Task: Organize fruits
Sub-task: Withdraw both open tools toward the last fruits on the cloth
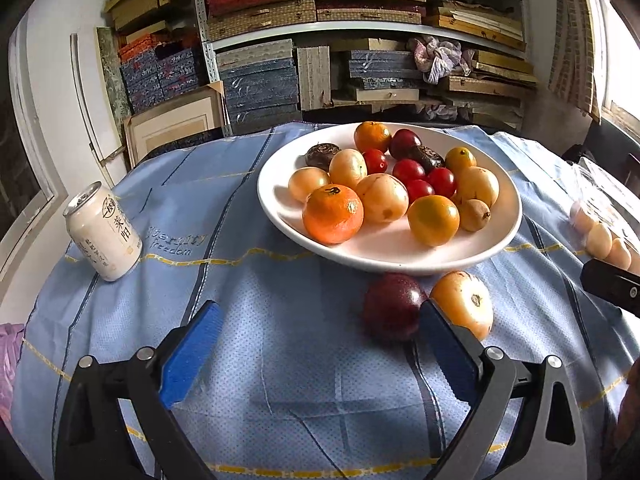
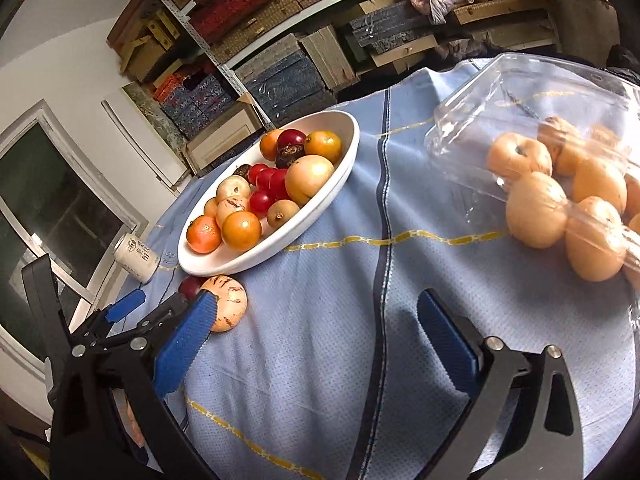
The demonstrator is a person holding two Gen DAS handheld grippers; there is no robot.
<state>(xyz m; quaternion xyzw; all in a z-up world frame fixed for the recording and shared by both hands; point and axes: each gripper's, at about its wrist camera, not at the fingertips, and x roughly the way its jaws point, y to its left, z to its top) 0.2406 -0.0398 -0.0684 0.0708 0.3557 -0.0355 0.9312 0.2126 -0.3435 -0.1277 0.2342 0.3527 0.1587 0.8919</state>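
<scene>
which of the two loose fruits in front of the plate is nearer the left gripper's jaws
The dark purple fruit, left of the pale striped fruit. It sits just off the left gripper's right jaw, while the striped one lies behind that jaw.

plate (image 1: 508, 216): glossy white ceramic | cloth (image 1: 280, 320): matt blue woven, dotted texture | can (image 1: 103, 232): smooth metal, satin | clamshell box (image 2: 500, 92): clear glossy plastic | gripper pads (image 1: 192, 354): matt blue, ribbed | plum (image 1: 392, 306): glossy skin
</scene>
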